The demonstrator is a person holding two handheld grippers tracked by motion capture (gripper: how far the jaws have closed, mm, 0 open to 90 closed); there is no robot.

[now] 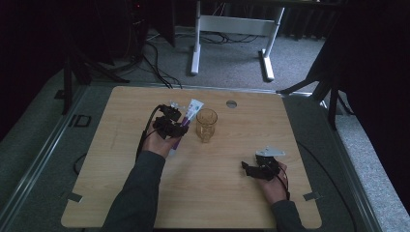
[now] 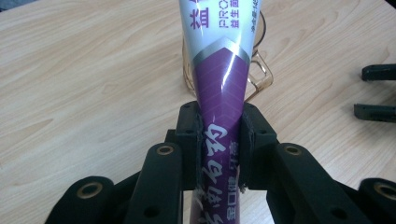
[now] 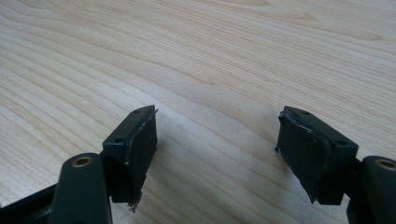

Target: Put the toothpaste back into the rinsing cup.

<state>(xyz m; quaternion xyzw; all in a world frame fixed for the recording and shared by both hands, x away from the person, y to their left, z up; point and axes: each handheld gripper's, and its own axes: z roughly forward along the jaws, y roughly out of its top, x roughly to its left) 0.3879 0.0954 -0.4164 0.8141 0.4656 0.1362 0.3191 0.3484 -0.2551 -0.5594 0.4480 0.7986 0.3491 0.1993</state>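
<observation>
A purple and white toothpaste tube [image 2: 219,79] is clamped between the jaws of my left gripper [image 2: 219,140], whose pads press on its purple part. In the high view the left gripper [image 1: 170,126] holds the tube [image 1: 193,110] just left of an amber glass mug [image 1: 206,124], with the tube's white end pointing toward the mug's rim. The mug's handle [image 2: 261,74] shows behind the tube. My right gripper [image 1: 247,168] rests near the table's front right, jaws wide apart over bare wood [image 3: 217,140], nothing between them.
The wooden table [image 1: 121,159] has a small round metal cap [image 1: 231,103] near its far edge. Beyond the table stand white desk legs [image 1: 195,43] and cables on the grey carpet. The right gripper's fingers [image 2: 376,112] show at the left gripper view's right edge.
</observation>
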